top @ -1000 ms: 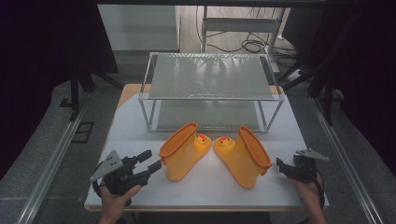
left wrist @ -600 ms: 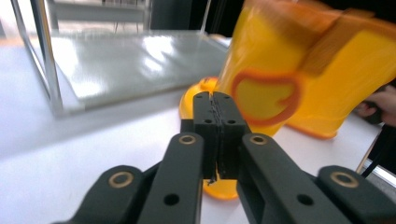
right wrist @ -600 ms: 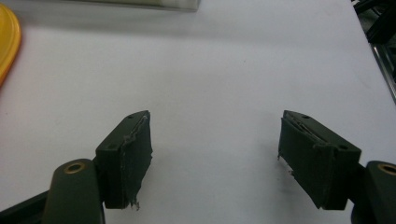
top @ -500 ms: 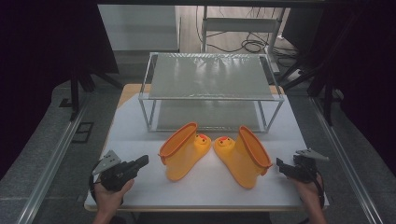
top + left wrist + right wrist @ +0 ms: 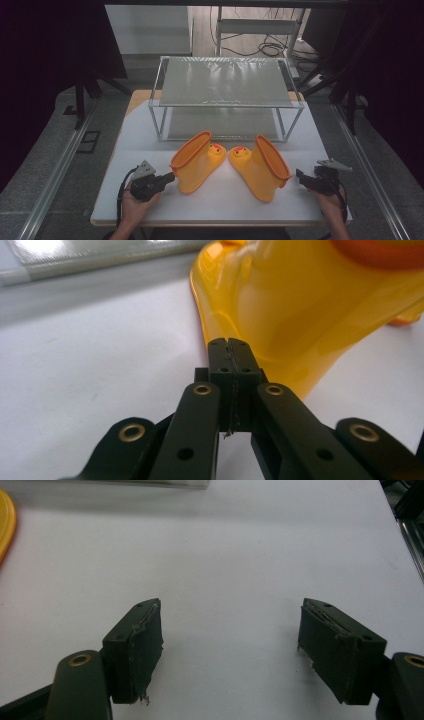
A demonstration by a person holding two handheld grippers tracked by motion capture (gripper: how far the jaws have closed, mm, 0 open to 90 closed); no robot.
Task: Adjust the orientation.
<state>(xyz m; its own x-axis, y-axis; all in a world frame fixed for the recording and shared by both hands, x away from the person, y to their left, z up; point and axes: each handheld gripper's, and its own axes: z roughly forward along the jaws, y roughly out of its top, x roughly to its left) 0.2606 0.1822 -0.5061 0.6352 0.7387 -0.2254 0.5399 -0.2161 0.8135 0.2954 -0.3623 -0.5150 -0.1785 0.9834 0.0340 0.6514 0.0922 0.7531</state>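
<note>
yellow rubber, glossy and soft-looking, makes up the two small rain boots lying on their sides on the white counter (image 5: 150, 150), toes turned toward each other so the little duck faces nearly meet in the middle; the left boot (image 5: 195, 162) has its open mouth tipped toward the left gripper (image 5: 167, 178), the right boot (image 5: 260, 167) has its own angled toward the right gripper (image 5: 302, 180), which suggests one boot is meant for each hand. behind them stands a two-tier wire shelf rack (image 5: 227, 87), both tiers bare, the likely place for the boots to end up. in the left gripper view the left gripper's black jaws are pressed flat together with nothing between them, their tips sitting just at the curved rim of the left boot's shaft (image 5: 280, 305); held shut and low like this it looks set to nudge or slip into the opening rather than pinch the wall, or it has closed short of the rim and would need to reopen to take hold. in the right gripper view the right gripper's jaws stand wide apart over bare counter, with an edge of yellow boot (image 5: 4, 527) at the far left, so it appears to be waiting, clear of its boot and ready for its turn
</note>
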